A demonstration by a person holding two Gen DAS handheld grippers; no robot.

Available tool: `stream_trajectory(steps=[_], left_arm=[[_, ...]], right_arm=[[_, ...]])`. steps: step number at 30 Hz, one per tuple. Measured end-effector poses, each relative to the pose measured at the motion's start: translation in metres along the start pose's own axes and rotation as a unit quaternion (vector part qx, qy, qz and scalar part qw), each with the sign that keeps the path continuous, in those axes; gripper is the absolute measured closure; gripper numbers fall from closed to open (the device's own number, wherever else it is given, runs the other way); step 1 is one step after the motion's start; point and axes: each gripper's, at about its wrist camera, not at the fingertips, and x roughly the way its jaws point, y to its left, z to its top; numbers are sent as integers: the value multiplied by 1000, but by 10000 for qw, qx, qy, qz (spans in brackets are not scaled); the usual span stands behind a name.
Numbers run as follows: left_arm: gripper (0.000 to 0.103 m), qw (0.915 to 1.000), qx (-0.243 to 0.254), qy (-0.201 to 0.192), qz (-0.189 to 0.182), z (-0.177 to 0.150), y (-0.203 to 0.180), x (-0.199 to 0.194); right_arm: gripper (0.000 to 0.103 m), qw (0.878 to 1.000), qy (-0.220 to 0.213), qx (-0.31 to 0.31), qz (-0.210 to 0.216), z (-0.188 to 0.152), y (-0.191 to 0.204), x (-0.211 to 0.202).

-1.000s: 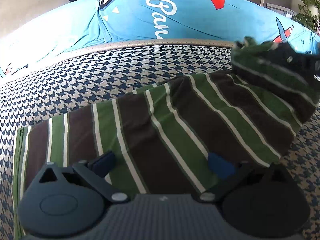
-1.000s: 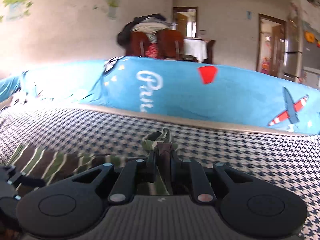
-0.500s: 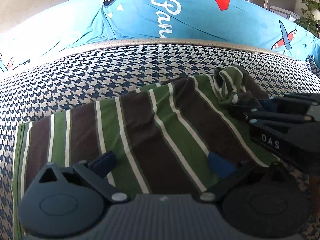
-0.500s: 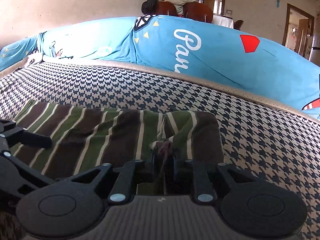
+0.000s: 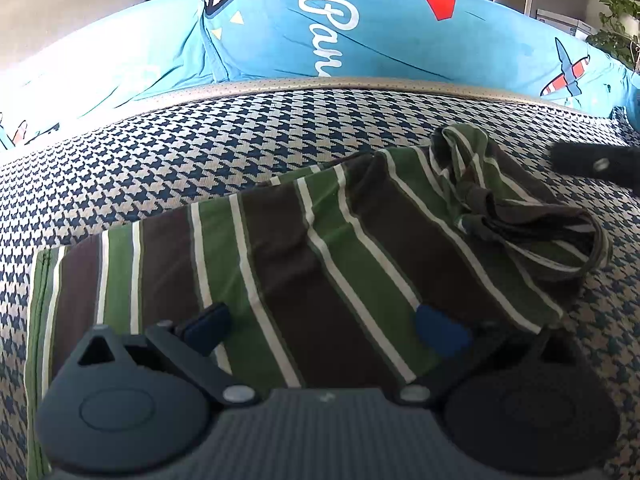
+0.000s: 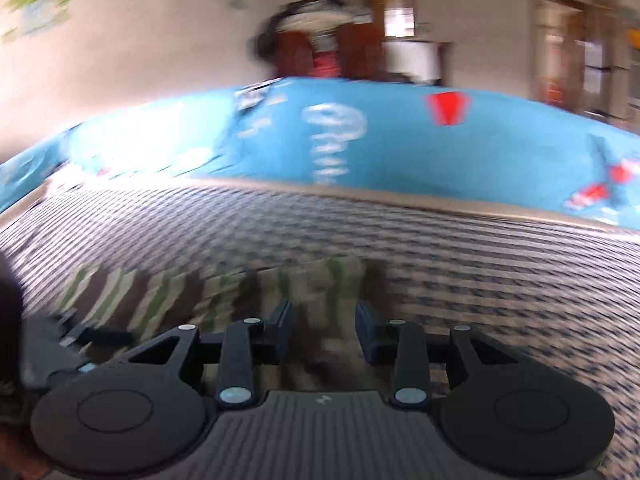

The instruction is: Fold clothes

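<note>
A green, brown and white striped garment (image 5: 320, 248) lies on the houndstooth sofa seat (image 5: 200, 152), with its right end folded over in a crumpled bunch (image 5: 500, 200). My left gripper (image 5: 320, 332) is open, with its fingers spread low over the garment's near edge. My right gripper (image 6: 324, 328) is open and empty just above the garment (image 6: 224, 292); that view is blurred by motion. Part of the right gripper (image 5: 592, 164) shows at the right edge of the left wrist view, beyond the bunch.
A blue printed cushion cover (image 5: 340, 40) runs along the sofa back. Chairs and a table (image 6: 332, 52) stand in the room behind. A potted plant (image 5: 620, 28) is at the far right.
My right gripper has opened and let go of the garment's end, which now lies bunched on the garment. The right gripper has lifted and pulled back. The left gripper has stayed put.
</note>
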Motion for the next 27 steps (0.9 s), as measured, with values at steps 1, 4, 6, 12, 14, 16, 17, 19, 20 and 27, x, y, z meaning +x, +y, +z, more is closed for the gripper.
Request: stream_trajectory(steps=[1, 4, 6, 12, 14, 16, 17, 19, 20, 27], left_arm=[[0, 10000, 3, -2, -1, 0, 0, 0], [0, 10000, 17, -5, 4, 0, -1, 0], [0, 10000, 20, -7, 5, 0, -1, 0], [0, 10000, 30, -13, -5, 0, 1, 1], [0, 10000, 31, -15, -3, 0, 1, 1], [0, 10000, 36, -17, 3, -1, 1, 1], [0, 10000, 40, -20, 5, -1, 1, 1], [0, 10000, 49, -29, 4, -1, 1, 1], [0, 10000, 56, -38, 4, -1, 1, 1], [0, 9999, 96, -97, 8, -3, 2, 1]], right_arm=[[68, 9995, 7, 187, -246, 0, -8, -2], [68, 9946, 157, 676, -775, -3, -27, 0], [68, 9927, 260, 754, -908, -5, -32, 4], [68, 9932, 380, 721, -831, -14, -25, 7], [68, 9937, 401, 675, -805, -22, -15, 4], [68, 9945, 394, 454, -854, -31, -3, 1], [68, 9948, 386, 329, -884, -36, 4, 0], [67, 9949, 468, 130, -881, -42, 13, 3], [66, 9948, 519, 36, -873, -45, 17, 6], [62, 9932, 599, -42, -1002, -53, 22, 15]])
